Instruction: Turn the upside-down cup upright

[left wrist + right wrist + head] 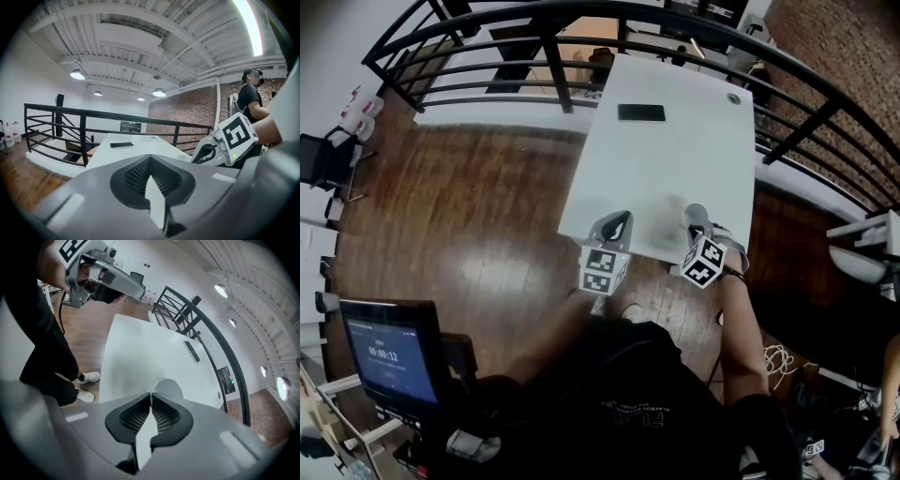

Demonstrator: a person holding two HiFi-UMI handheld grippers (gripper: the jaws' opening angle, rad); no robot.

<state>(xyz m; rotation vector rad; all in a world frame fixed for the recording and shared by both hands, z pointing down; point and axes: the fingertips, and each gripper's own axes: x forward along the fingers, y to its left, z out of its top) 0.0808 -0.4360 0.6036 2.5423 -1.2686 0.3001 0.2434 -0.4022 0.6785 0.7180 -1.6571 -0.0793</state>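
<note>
Wooden floor [469,206] and a black railing [581,14] surround a white table [675,159], at whose near edge a person in dark clothing works with two hand-held grippers. At the table's near right corner, the right gripper [150,397] points steeply down, its jaws nearly together and pinching the thin wall of the pale cup [168,389]. The cup's round face shows just beyond the jaw tips, above the tabletop; which way up it sits cannot be told. At the middle of the table's near edge, the left gripper [150,158] points almost level across the table, its jaws pressed together with nothing between them. A dark phone [641,113] lies flat toward the table's far end, well apart from both grippers.
</note>
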